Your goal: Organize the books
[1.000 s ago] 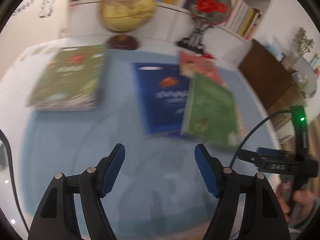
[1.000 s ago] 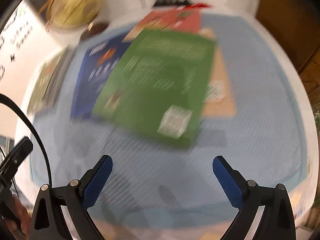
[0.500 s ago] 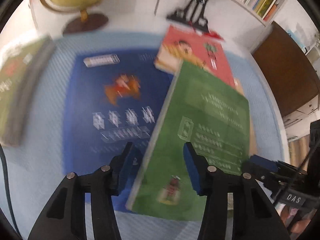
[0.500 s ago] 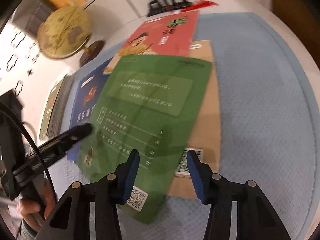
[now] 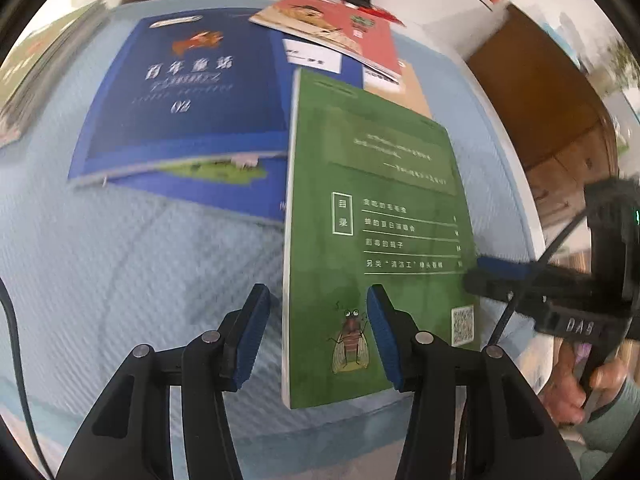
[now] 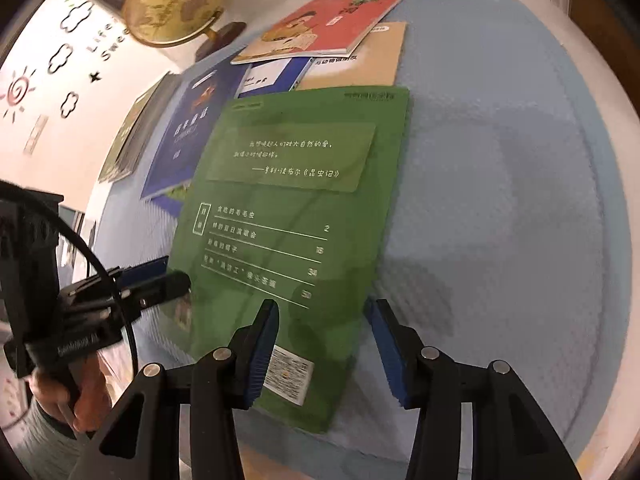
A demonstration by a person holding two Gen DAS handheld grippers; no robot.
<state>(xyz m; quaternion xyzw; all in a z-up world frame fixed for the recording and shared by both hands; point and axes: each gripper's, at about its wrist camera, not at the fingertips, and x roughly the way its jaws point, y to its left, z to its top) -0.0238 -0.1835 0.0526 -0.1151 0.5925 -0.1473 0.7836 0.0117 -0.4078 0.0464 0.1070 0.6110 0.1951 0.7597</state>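
Green book: the green book [image 5: 376, 216] lies back cover up on the blue mat [image 5: 120, 272], middle of both wrist views, its far end overlapping the blue book [image 5: 188, 96] and the tan book [image 6: 368, 60].
What changed: a second ago both cameras were farther back with the whole spread of books in view and the jaws wide. Now both have dropped in close and the jaws have narrowed a lot.
Left gripper: left gripper [image 5: 316, 332] sits bottom centre of its view, straddling the green book's left long edge, pads partly apart and not pressing anything.
Right gripper: right gripper [image 6: 324, 344] does the same on the right long edge near the barcode corner, also holding nothing.
Other books: the red book [image 6: 332, 24] sits on top of the pile at upper centre, and a stack of green books [image 5: 36, 68] waits at far left.
What it means: looks like a two-handed pickup of the green book is coming, probably headed for that stack. No grip yet.
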